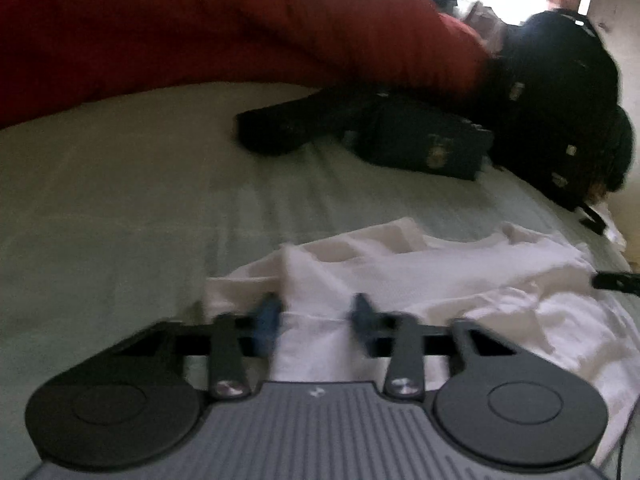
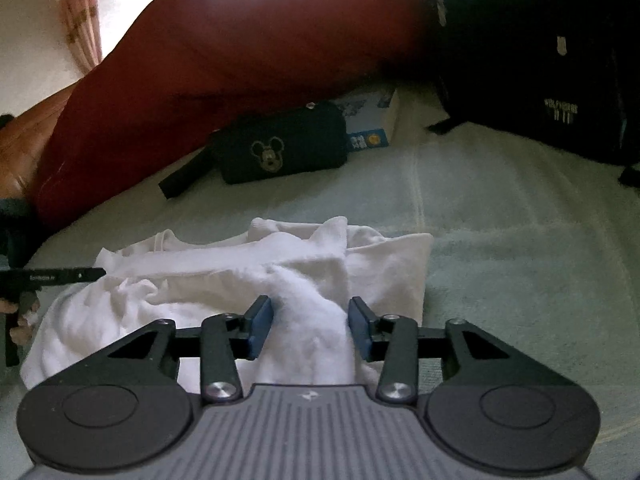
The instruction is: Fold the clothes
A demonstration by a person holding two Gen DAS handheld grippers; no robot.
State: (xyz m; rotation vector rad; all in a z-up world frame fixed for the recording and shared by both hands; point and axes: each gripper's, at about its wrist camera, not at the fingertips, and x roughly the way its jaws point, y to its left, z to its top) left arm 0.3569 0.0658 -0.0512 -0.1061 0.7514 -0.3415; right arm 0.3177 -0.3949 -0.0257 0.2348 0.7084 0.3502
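White garment (image 2: 224,280) lies crumpled at the near edge of the bed (image 2: 500,240), a ridge of it running up between both pairs of tongs. Left tongs (image 1: 316,316) stand partly apart astride the cloth; blur hides whether the pads press. Right tongs (image 2: 310,320) stand apart, cloth between them ungripped. Each should pinch one layer at a hem, then pull flat. Hems and sleeves stay buried in folds.

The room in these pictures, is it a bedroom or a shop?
Most likely a bedroom. A white garment lies on what looks like a bed with a pale green sheet. A big red pillow or cushion sits at the back, with a black Mickey Mouse pouch and a black backpack nearby.
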